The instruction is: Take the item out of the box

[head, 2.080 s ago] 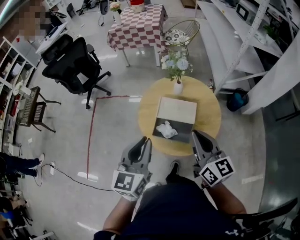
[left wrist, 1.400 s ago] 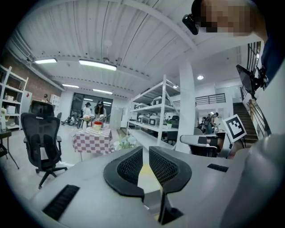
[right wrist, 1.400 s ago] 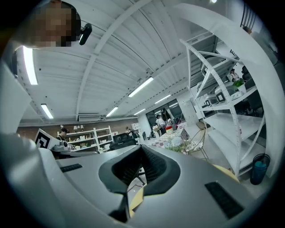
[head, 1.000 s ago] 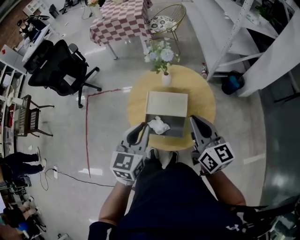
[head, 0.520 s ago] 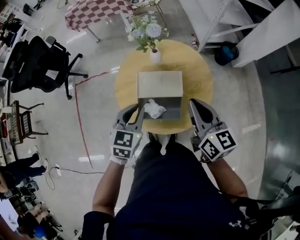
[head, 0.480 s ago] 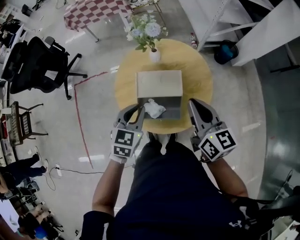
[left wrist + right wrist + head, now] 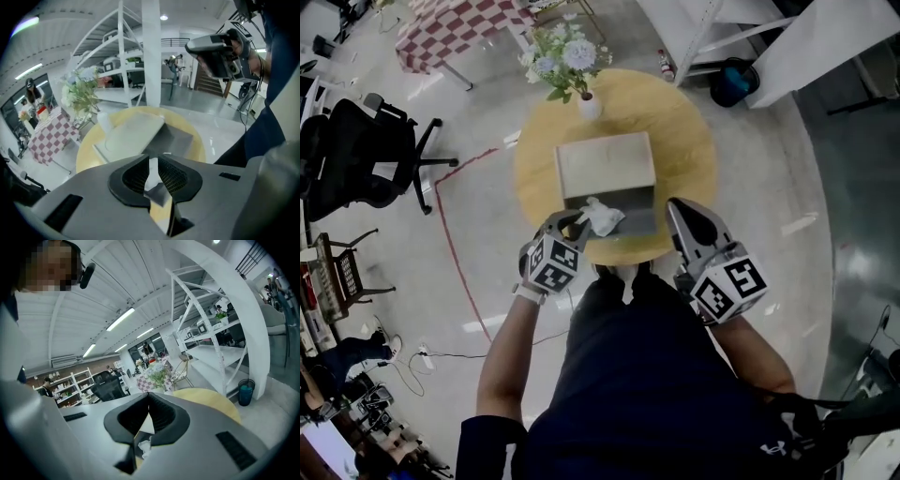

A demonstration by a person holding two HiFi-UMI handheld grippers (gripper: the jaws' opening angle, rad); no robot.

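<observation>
Left gripper [image 7: 572,222], its jaws only a narrow slit apart with nothing between them, has come forward until its tips sit just beside the item [image 7: 602,216], at the centre of the head view. The right gripper [image 7: 680,214], jaws pressed together and empty, has closed in too, at the box's [image 7: 641,222] near right corner. With the person now up against the round table [image 7: 680,127], the reach looks done and the grasp comes next.

The item, a white crumpled piece that may be paper or cloth, lies in the left part of the open grey compartment. The left jaws would need to widen first. A pale lid [image 7: 605,162] covers the far half, clear of the item. Beyond stands a vase of flowers [image 7: 567,61], out of the path. An office chair [image 7: 356,159] sits far left.
</observation>
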